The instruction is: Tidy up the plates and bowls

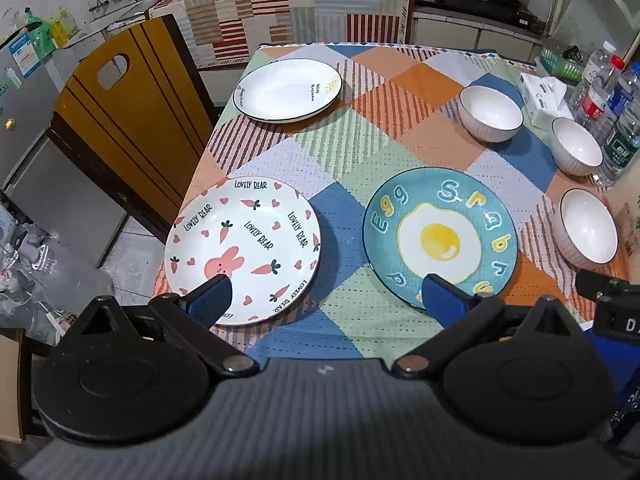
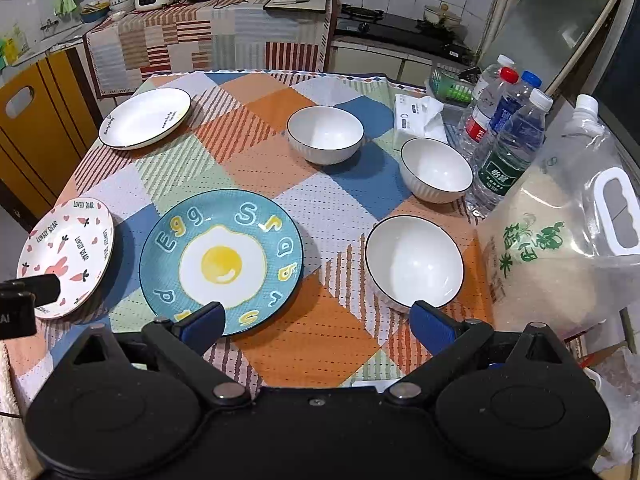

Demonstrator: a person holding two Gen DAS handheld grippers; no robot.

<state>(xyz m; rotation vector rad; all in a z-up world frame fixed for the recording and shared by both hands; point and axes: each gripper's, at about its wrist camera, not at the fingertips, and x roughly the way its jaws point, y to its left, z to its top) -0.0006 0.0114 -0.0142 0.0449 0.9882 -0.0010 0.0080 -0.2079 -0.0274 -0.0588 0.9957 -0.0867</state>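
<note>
- Three plates and three bowls sit apart from one another on a table [image 2: 320,344] covered with a patchwork checked cloth.
- The blue egg plate [image 2: 221,261] lies flat near the middle of the table's near edge; it shows a fried egg and raised letters.
- The rabbit plate [image 1: 242,250], white with carrots, hearts and "LOVELY BEAR" lettering, lies at the near left corner, beside the egg plate but not touching it.
- The white sun plate [image 1: 289,89], dark-rimmed with a small sun drawing, lies close to the far left corner.
- The near bowl [image 2: 414,262], white with a dark rim, stands upright towards the near right edge, to the right of the egg plate.
- The middle bowl [image 2: 436,170] stands upright further along the right edge, just beside the water bottles [image 2: 506,148].
- The far bowl [image 2: 325,134] stands upright near the table's centre, towards the far edge.
- All three bowls look empty inside.
- The left hand-held gripper [image 1: 326,300] hovers over the near edge with its blue-padded fingers spread wide, one over the rabbit plate's rim, the other over the egg plate's rim; it holds nothing.
- The right hand-held gripper [image 2: 318,324] hovers over the near edge with its fingers spread wide, one over the egg plate's near rim, the other at the near bowl's near rim; it holds nothing.
- A tissue pack [image 2: 418,120] lies by the far right corner, next to the bottles.
- A clear bag of rice [image 2: 560,240] with a white handle stands at the right edge, just beside the near bowl.
- A wooden chair [image 1: 132,120] stands at the table's left side.
</note>
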